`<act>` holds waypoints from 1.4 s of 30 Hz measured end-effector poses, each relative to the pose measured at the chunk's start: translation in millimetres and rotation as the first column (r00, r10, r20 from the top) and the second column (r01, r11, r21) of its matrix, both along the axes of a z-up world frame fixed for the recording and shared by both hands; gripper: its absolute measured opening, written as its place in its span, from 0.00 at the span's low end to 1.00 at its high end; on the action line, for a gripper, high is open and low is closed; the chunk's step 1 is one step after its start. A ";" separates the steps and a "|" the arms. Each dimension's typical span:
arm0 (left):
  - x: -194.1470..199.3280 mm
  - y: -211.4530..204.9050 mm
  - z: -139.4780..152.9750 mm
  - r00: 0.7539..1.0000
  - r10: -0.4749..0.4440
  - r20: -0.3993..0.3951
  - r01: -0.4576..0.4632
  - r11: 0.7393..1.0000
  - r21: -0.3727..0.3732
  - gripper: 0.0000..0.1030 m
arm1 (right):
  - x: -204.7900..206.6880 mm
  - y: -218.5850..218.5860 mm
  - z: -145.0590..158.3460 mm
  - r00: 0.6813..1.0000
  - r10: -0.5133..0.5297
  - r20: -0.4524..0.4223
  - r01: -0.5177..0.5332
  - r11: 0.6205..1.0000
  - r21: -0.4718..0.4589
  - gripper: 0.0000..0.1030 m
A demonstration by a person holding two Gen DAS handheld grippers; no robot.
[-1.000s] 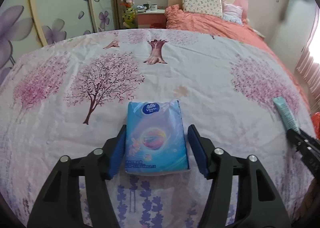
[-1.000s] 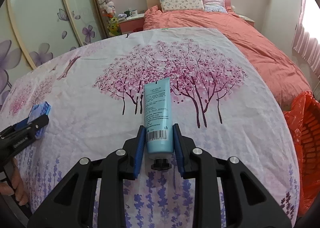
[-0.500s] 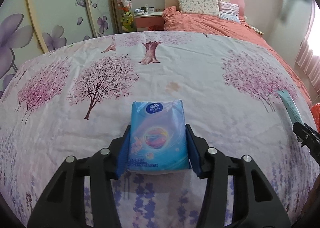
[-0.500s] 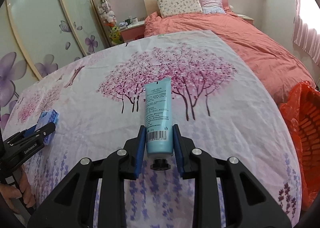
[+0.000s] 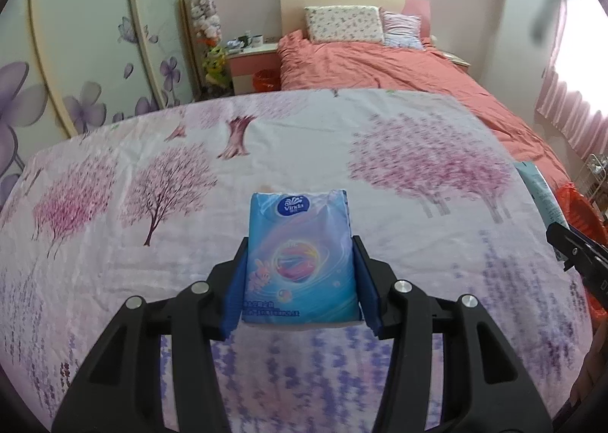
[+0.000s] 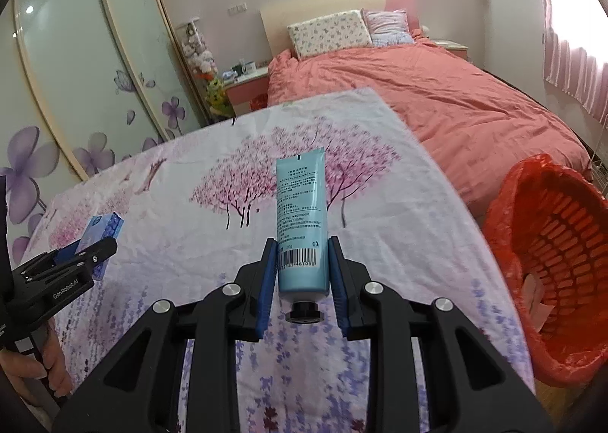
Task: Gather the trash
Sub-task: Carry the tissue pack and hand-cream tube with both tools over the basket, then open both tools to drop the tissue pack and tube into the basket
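Blue tissue pack (image 5: pixel 300 258) sits clamped between the left tongs (image 5: pixel 300 281), raised over the tree-print sheet (image 5: pixel 152 243). Beside it, the teal tube (image 6: pixel 302 220) — cap toward the camera — is pinched in the right tongs (image 6: pixel 302 273), near the red-lined basket (image 6: pixel 551 262).

In the left wrist view the tissue pack (image 5: pixel 300 260) sits mid-frame between the left tongs (image 5: pixel 300 288), above the sheet (image 5: pixel 152 262). In the right wrist view the tube (image 6: pixel 302 224) sits at centre between the right tongs (image 6: pixel 302 273); the basket (image 6: pixel 551 266) stands at right, the bed (image 6: pixel 437 102) behind.
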State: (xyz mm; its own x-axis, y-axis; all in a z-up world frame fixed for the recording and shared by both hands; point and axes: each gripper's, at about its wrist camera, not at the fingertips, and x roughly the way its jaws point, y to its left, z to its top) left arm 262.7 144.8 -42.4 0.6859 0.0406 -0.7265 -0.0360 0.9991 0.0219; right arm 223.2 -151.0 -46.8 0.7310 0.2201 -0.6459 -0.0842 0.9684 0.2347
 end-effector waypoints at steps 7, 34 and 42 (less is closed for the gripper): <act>-9.0 -35.0 23.9 0.998 -0.056 0.028 0.057 0.998 -0.013 0.48 | -19.5 -27.5 20.9 0.997 -0.048 0.058 0.047 0.999 0.021 0.26; -41.0 -263.0 65.2 0.872 -0.474 0.121 0.487 0.864 -0.125 0.48 | -91.0 -178.2 49.1 0.913 -0.354 0.204 0.339 0.935 0.105 0.26; -33.7 -333.3 45.0 0.818 -0.567 0.092 0.575 0.806 -0.140 0.48 | -88.7 -215.4 36.5 0.896 -0.407 0.179 0.379 0.910 0.171 0.26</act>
State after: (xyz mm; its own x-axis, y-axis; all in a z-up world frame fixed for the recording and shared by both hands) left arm 229.1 -188.5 2.6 0.5808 -0.4776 -0.6592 0.5448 0.8298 -0.1212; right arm 134.5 -366.5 -10.3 0.8883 -0.0422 -0.4573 0.2369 0.8951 0.3776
